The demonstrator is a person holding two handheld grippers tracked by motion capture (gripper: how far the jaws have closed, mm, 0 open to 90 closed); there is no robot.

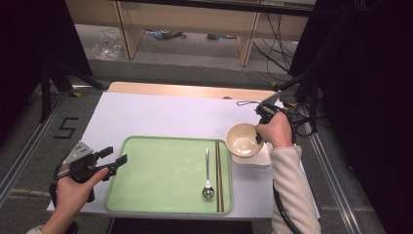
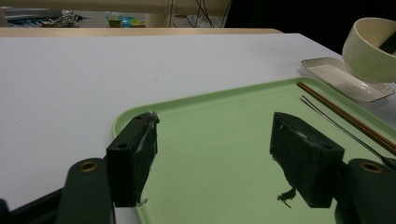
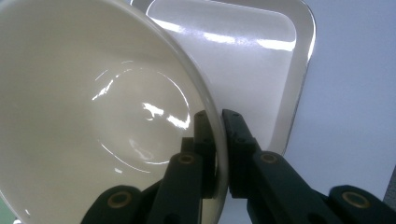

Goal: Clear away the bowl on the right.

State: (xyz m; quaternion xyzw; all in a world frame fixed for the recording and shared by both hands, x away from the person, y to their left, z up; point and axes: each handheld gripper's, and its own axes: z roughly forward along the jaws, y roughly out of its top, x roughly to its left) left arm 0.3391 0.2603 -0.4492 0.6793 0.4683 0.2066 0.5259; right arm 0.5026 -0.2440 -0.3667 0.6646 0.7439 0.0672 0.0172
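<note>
Nearest in the high view: two forearms entering from the bottom edge, left gripper (image 1: 113, 157) parked at the near-left corner of the green tray (image 1: 160, 146), jaws spread wide, nothing between them. Same reading from the left gripper view: both black pads apart above the tray's rim, no contact.

Far right, beyond the tray's right edge: cream bowl (image 1: 243, 140) pinched by the right gripper (image 1: 260, 138), one jaw inside the rim, one outside, clamped tight on the wall at the bowl's right side. Tilted and lifted, as judged from the left gripper view, hovering over the small white dish (image 1: 260, 159) rather than sitting flat in it.

On the tray's right part: spoon (image 1: 207, 175) and chopsticks (image 1: 219, 175), side by side, long axes running near to far.

Key relation: open tray floor lying left of the bowl, past the chopsticks and spoon. Right hand already on the bowl; left hand well apart. Likely next: carry leftward, high enough to pass over the cutlery.
</note>
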